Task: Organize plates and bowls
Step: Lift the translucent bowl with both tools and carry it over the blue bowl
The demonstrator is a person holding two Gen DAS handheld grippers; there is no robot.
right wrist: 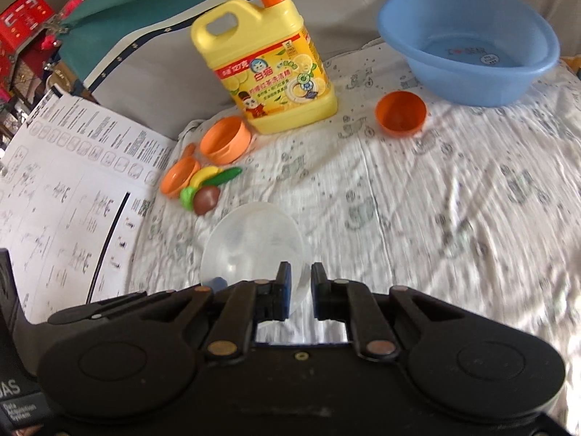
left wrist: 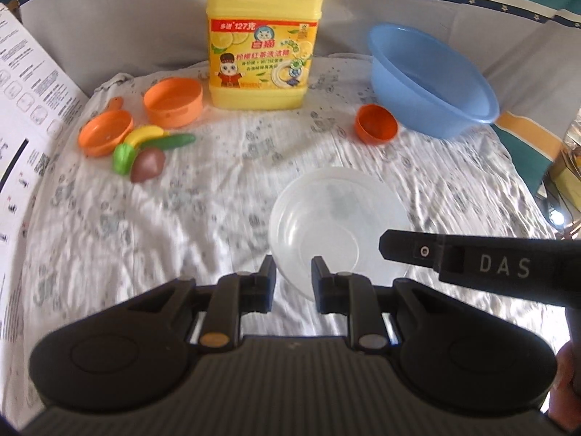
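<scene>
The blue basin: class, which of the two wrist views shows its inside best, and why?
The right wrist view. There the blue basin shows its whole rim and its floor, with a printed mark on the bottom. In the left wrist view the basin looks tilted and more side-on, the floor foreshortened and no mark readable.

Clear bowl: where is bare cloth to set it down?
Both grippers, left and right, grip the clear bowl. Cloth is bare between the toy food and the orange cup, and right of the bowl. It is crowded around the toys and the soap jug.
</scene>
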